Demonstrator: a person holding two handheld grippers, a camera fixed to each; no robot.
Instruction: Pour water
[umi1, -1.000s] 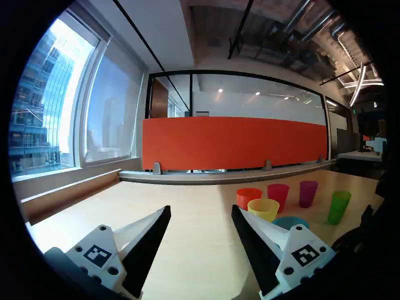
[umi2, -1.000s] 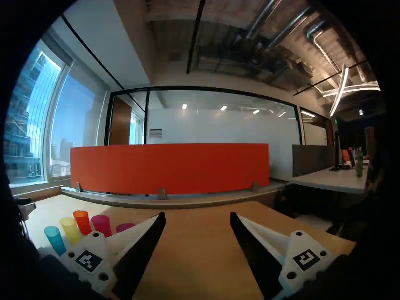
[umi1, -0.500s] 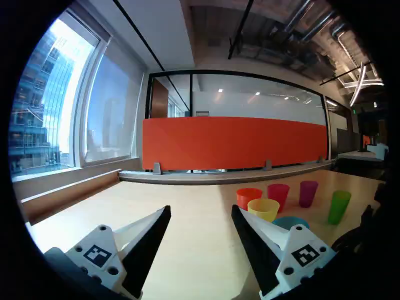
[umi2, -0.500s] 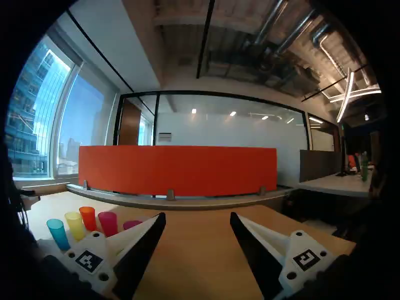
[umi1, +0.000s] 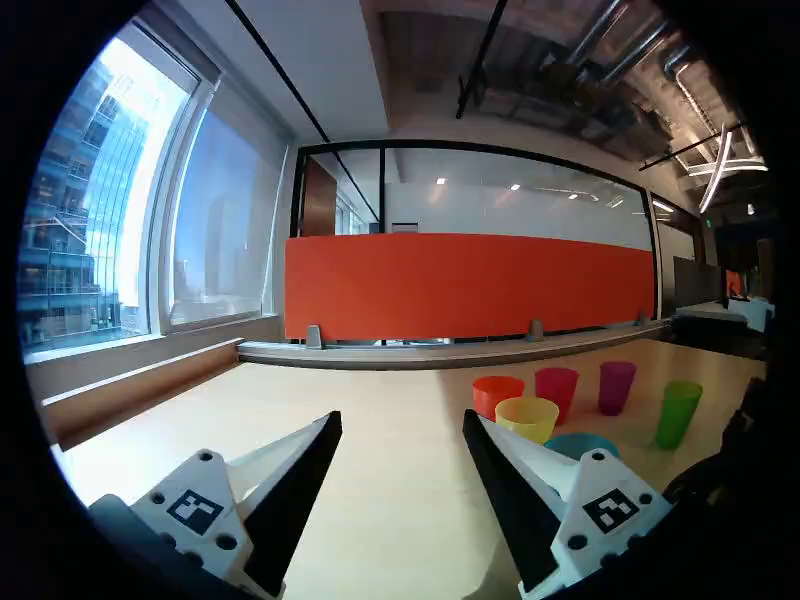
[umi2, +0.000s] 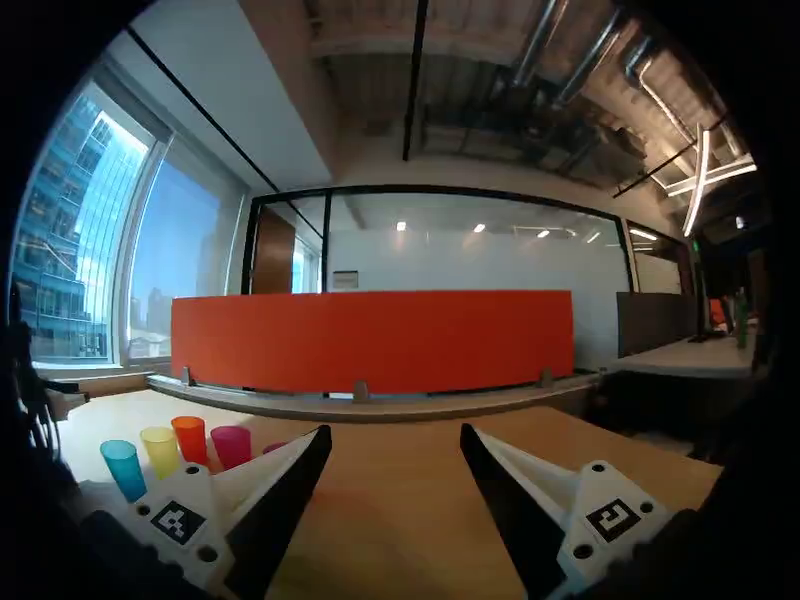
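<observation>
Spanning both views, a pale wooden table (umi1: 380, 400) runs to a long orange divider panel (umi1: 460, 285). The left gripper (umi1: 400, 415) and right gripper (umi2: 395, 430) hover over it, fingers spread wide, holding nothing. A cluster of small coloured plastic cups (umi1: 556, 390) stands on the table between the two.
</observation>
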